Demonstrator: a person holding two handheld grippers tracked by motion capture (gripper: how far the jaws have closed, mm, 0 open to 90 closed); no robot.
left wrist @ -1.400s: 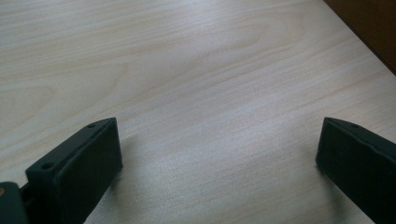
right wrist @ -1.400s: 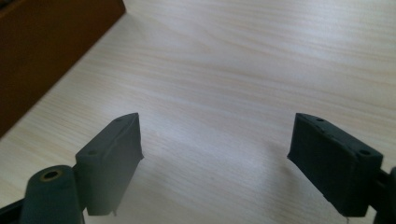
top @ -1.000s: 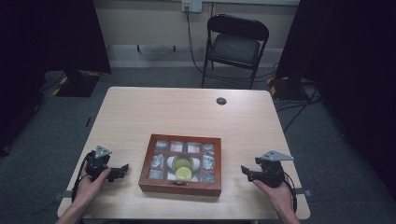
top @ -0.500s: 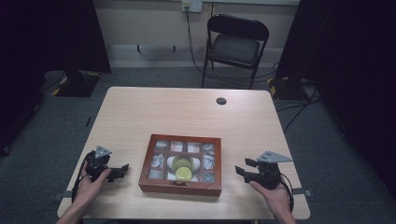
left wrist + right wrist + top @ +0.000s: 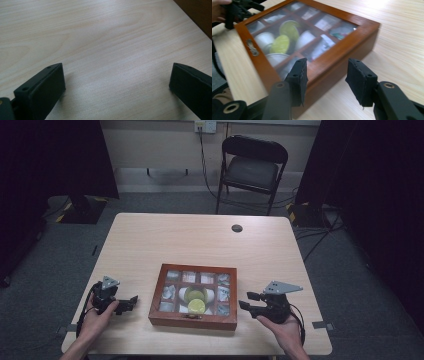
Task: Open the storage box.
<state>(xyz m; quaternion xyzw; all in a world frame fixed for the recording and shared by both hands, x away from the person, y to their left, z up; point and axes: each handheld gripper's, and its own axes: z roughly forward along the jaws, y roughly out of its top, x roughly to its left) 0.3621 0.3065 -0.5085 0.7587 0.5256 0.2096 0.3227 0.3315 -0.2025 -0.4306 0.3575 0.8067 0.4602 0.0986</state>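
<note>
Right gripper [image 5: 248, 301]: jaws partly apart and just now closing, with nothing pressed between the pads. In the right gripper view the gripper [image 5: 325, 75] points at the near right corner of the wooden box [image 5: 325, 68], one pad over the lid's edge and the other off to the side; I cannot tell whether either pad touches the wood.

Left gripper [image 5: 127, 302]: jaws wide apart, holding nothing, low over bare table [image 5: 105, 45], at nine o'clock from the box and just beside it.

Box [image 5: 194, 296]: sits near the table's front edge, centred, between both grippers. Glass lid is down; latch [image 5: 252, 47] on the front face appears untouched. Inside, yellow-green pods [image 5: 196, 306] and white cups lie in the compartments.

Progress, by judgement: early approach stage. No grip is made; the box remains closed and unmoved. Remaining: seat the right gripper on the lid or corner, steady the box with the left, then open or shift it.
</note>
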